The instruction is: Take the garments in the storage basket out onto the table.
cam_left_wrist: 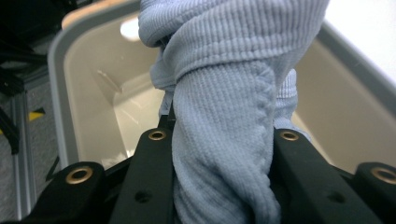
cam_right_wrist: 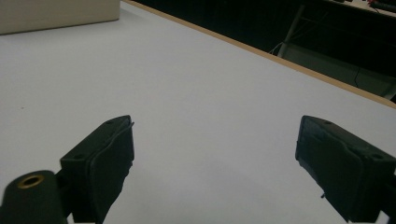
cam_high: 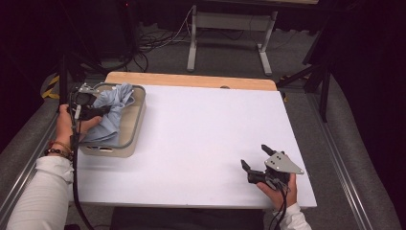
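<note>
A light blue ribbed knit cloth (cam_high: 113, 112) hangs bunched over a beige bin (cam_high: 135, 125) with a grey rim at the table's left side. My left gripper (cam_high: 102, 111) is shut on the cloth, over the bin. In the left gripper view the cloth (cam_left_wrist: 224, 140) is pinched between both black jaws, with the bin's inner wall (cam_left_wrist: 88, 102) behind it. My right gripper (cam_high: 255, 156) rests near the table's front right, open, with nothing between its jaws. The right gripper view shows that gripper (cam_right_wrist: 215, 161) spread wide over bare white tabletop.
The white tabletop (cam_high: 206, 139) has a wooden strip (cam_high: 191, 79) along its far edge. Metal rails run down both sides of the table. A grey frame stand (cam_high: 230, 33) and cables lie on the floor beyond. The bin's outer wall (cam_right_wrist: 56, 14) shows at the right gripper view's upper left.
</note>
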Demonstrator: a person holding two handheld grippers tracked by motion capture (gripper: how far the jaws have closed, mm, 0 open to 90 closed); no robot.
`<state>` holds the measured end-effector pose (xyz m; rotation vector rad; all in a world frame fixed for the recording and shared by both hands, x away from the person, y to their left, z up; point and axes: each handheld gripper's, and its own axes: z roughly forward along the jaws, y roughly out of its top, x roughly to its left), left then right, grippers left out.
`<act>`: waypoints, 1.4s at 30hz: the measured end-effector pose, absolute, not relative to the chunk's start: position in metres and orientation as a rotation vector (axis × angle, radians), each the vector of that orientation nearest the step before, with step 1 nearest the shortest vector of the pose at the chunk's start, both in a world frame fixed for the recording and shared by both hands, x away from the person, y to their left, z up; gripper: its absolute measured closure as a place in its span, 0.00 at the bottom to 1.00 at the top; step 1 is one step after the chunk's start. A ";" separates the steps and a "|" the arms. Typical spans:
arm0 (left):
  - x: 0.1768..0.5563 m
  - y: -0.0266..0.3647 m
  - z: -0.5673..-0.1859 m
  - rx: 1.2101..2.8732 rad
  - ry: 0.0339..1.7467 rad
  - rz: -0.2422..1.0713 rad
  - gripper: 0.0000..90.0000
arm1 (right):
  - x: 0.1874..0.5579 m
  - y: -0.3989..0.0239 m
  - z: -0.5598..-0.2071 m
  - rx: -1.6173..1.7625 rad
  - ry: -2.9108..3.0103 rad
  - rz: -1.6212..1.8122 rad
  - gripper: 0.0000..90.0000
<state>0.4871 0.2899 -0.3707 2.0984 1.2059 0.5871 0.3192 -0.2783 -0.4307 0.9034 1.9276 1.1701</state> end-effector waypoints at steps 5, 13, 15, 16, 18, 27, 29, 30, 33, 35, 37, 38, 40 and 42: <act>0.482 0.293 -0.365 2.057 1.189 0.588 0.80 | 0.319 -0.278 -0.431 0.906 1.924 1.170 0.14; 0.472 0.293 -0.355 2.000 1.120 0.639 0.80 | 0.319 -0.279 -0.430 0.909 1.917 1.175 0.14; 0.470 0.292 -0.351 1.979 1.103 0.643 0.80 | 0.319 -0.278 -0.430 0.908 1.917 1.175 0.14; 0.469 0.292 -0.350 1.974 1.097 0.644 0.80 | 0.319 -0.278 -0.430 0.907 1.917 1.172 0.14; 0.468 0.292 -0.347 1.964 1.087 0.657 0.80 | 0.319 -0.278 -0.431 0.906 1.920 1.172 0.14; 0.462 0.292 -0.333 1.912 1.057 0.677 0.80 | 0.320 -0.278 -0.431 0.911 1.919 1.173 0.14; 0.460 0.290 -0.330 1.907 1.048 0.684 0.80 | 0.320 -0.278 -0.431 0.912 1.920 1.172 0.14; 0.460 0.289 -0.328 1.903 1.045 0.684 0.80 | 0.320 -0.278 -0.431 0.914 1.921 1.173 0.14; 0.457 0.285 -0.322 1.889 1.026 0.678 0.80 | 0.320 -0.278 -0.432 0.917 1.920 1.173 0.14; 0.455 0.283 -0.317 1.885 1.010 0.677 0.80 | 0.320 -0.279 -0.432 0.920 1.919 1.174 0.14; 0.452 0.278 -0.312 1.890 0.992 0.686 0.80 | 0.320 -0.279 -0.432 0.920 1.918 1.172 0.14; 0.450 0.276 -0.309 1.886 0.981 0.686 0.80 | 0.320 -0.279 -0.432 0.921 1.918 1.172 0.14; 0.448 0.273 -0.305 1.874 0.964 0.673 0.80 | 0.321 -0.279 -0.432 0.921 1.918 1.172 0.14; 0.445 0.269 -0.301 1.863 0.950 0.669 0.80 | 0.320 -0.279 -0.431 0.920 1.918 1.172 0.14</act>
